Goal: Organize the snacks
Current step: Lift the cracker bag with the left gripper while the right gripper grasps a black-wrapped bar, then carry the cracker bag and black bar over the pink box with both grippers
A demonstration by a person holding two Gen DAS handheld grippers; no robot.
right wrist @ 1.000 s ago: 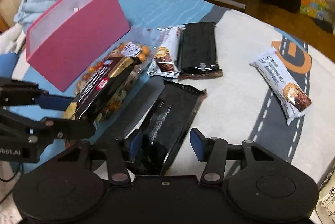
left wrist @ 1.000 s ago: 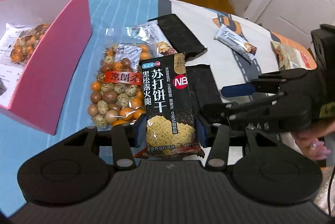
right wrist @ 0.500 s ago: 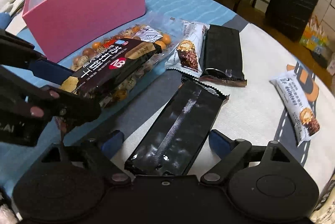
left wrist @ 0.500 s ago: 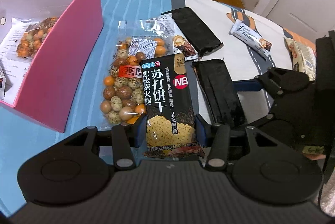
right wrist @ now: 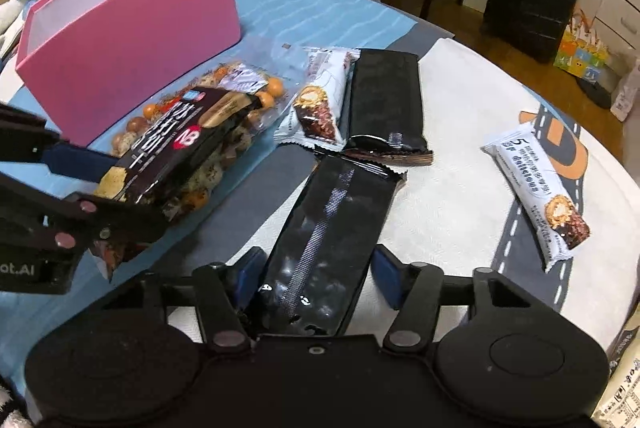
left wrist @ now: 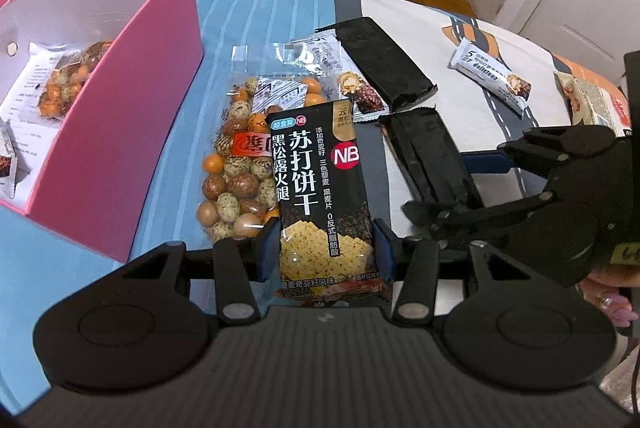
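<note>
At the near edge of the left wrist view, the left tongs [left wrist: 326, 252] are clamped partway shut on the lower end of a black soda-cracker packet with white Chinese lettering and a red round logo [left wrist: 320, 196], which is held lifted above the counter [left wrist: 248, 12], a round top under a blue, grey and white cloth. Just right of it the right tongs [right wrist: 320, 278] straddle a glossy black foil snack packet with a seam down its middle [right wrist: 332, 228]; their jaws are closing, the left pad looks against the packet, and a small gap shows at the right pad. A hand [left wrist: 612, 292] with painted nails grips the right tool.

Under and just beyond the held cracker packet lies a clear plastic bag of orange and speckled coated nuts [left wrist: 240, 168]. To its left stands an open pink rectangular box with a white inside [left wrist: 120, 132], holding another bag of the same coated nuts [left wrist: 68, 88] and some white wrappers.

Beyond the nut bag, a white bar wrapper with a chocolate picture [right wrist: 320, 100] lies beside a matte black flat packet [right wrist: 384, 100], the two touching. Farther right, well apart, a second white bar wrapper with blue lettering [right wrist: 536, 188] lies on the cloth's grey road print. A pale snack bag [left wrist: 592, 100] lies at the counter's right edge.
</note>
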